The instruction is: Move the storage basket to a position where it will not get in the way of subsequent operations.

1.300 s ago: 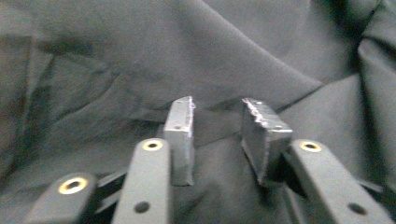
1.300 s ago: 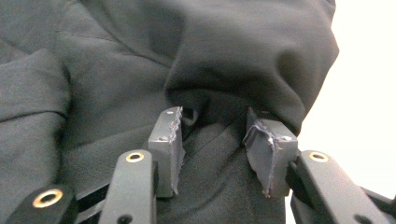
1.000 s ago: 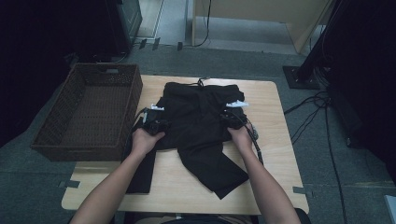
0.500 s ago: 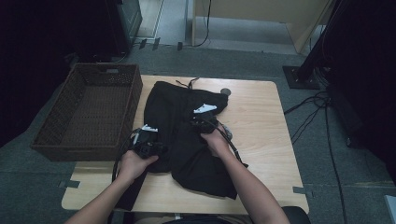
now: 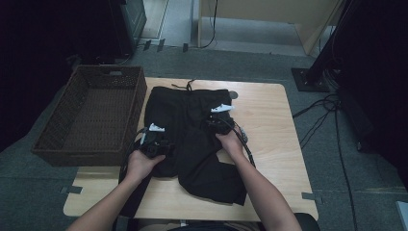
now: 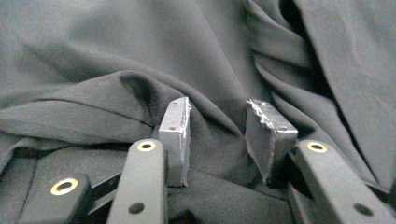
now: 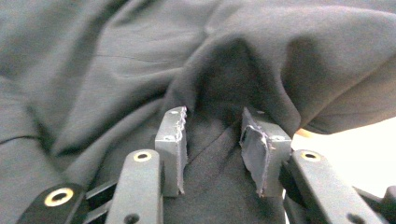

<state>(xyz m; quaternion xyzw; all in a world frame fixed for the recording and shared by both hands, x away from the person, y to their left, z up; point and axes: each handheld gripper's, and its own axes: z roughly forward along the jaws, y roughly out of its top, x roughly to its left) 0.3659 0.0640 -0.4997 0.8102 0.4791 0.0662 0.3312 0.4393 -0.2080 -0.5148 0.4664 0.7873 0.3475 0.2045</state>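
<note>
In the high view, black shorts point(image 5: 192, 134) lie spread on the table point(image 5: 269, 120), their waistband at the far side and the legs toward the person. A basket point(image 5: 91, 115) stands just beside them at the left. The left gripper point(image 5: 155, 140) rests on the left edge of the shorts, and the right gripper point(image 5: 219, 120) rests on the right part, near the middle of the cloth. The work in hand seems to be folding the shorts, probably so that they can go into the basket.

In the left gripper view, the jaws stand apart, and they have just been opening. A ridge of cloth point(image 6: 215, 140) rises between the pads point(image 6: 176, 135), but the pads do not press it, so I judge this gripper as open and holding nothing.

In the right gripper view, the jaws also stand apart, though they have just been closing a little. Cloth point(image 7: 212, 140) lies between the pads point(image 7: 173, 140), and a fold hangs over the tips. The pads do not pinch it. The bare table shows at the right edge.

To do the step well, each gripper should take only the top layer at the edge, not a thick bunch. Both should close firmly before lifting, then move together at one height, so the fold line stays straight. It is better to flatten the ridge near the left gripper first, because a wrinkle will be trapped inside the fold.
</note>
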